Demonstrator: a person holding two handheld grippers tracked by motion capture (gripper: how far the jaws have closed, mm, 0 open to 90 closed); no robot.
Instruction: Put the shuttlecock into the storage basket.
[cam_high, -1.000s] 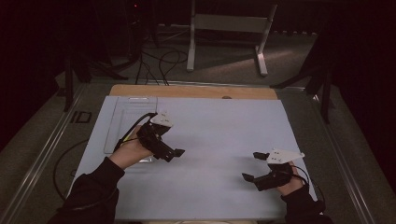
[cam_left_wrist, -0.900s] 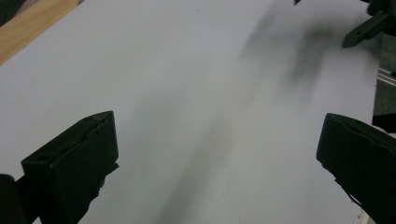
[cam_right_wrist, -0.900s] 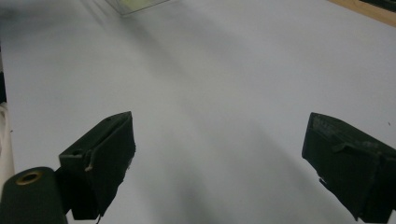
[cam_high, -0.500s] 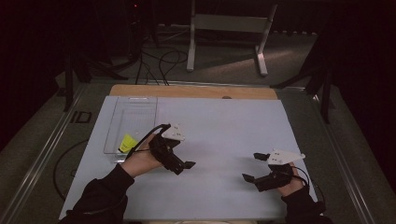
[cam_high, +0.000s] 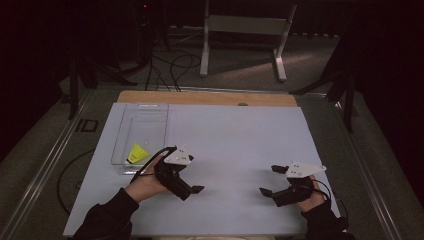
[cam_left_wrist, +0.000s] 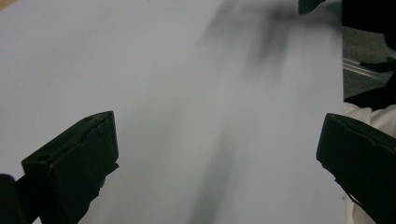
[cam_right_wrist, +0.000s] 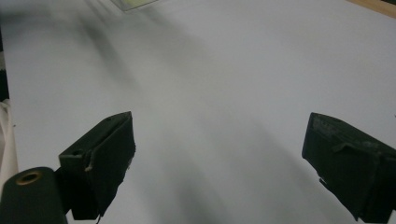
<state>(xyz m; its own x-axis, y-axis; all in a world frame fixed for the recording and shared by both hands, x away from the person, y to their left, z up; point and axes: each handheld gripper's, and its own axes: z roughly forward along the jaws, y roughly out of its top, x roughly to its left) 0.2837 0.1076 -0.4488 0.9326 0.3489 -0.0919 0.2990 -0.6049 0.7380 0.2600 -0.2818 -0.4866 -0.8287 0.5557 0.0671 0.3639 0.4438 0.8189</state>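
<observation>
Over the pale blue mat (cam_high: 225, 135) I see both grippers, left (cam_high: 192, 190) and right (cam_high: 270, 181), jaws wide apart, empty; yellow object (cam_high: 137, 153) sits in clear tray (cam_high: 142, 125), behind left jaws.

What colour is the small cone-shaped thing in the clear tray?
Yellow cone-shaped object, seen best in the high view.

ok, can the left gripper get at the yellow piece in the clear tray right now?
Probably yes. The left gripper is open and holds nothing, the tray looks open-topped, and the yellow piece lies at its near end beside that hand. But the gripper points away from the tray, so it must turn back first.
</observation>
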